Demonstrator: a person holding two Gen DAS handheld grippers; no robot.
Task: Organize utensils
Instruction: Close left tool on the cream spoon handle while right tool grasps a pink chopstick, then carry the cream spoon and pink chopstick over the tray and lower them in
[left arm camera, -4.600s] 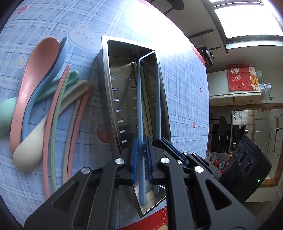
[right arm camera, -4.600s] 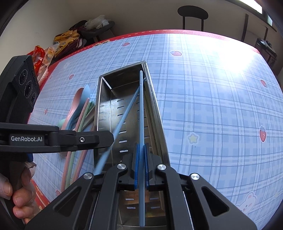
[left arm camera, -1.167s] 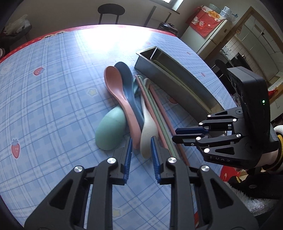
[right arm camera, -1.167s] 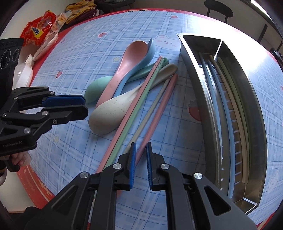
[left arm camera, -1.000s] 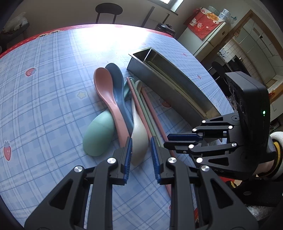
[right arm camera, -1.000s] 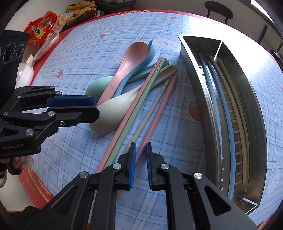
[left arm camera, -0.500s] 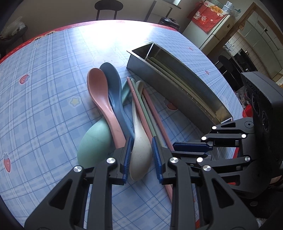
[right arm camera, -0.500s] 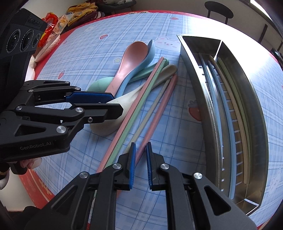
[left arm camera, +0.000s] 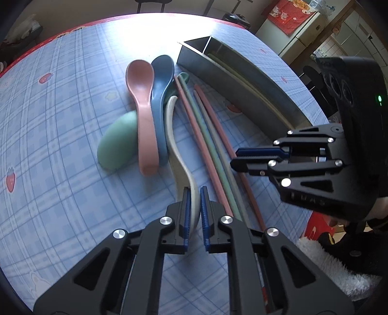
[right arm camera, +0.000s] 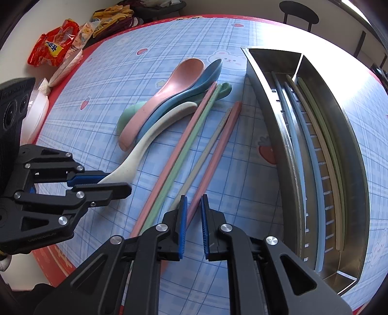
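A cream spoon [left arm camera: 174, 135] [right arm camera: 155, 130] lies on the blue checked cloth beside a pink spoon [left arm camera: 140, 89], a dark blue spoon [left arm camera: 162, 80] and a green spoon [left arm camera: 118, 143]. My left gripper [left arm camera: 194, 208] [right arm camera: 101, 183] is closing on the cream spoon's bowl end, its pads pressing both sides. Several loose chopsticks [right arm camera: 184, 145] lie between the spoons and a long metal tray [left arm camera: 242, 84] [right arm camera: 266, 116]. More chopsticks [right arm camera: 312, 145] rest inside that tray. My right gripper [right arm camera: 192, 225] [left arm camera: 236, 158] hovers shut and empty over the loose chopsticks' near ends.
Snack packets [right arm camera: 55, 46] lie beyond the table's far left corner. The red table edge [right arm camera: 48, 261] runs close under both grippers. A chair [right arm camera: 298, 9] stands at the far side, and a fridge [left arm camera: 298, 26] sits beyond the tray.
My left gripper moved forward and down over the cream spoon's bowl and its jaws closed on it. The right gripper stayed where it was.
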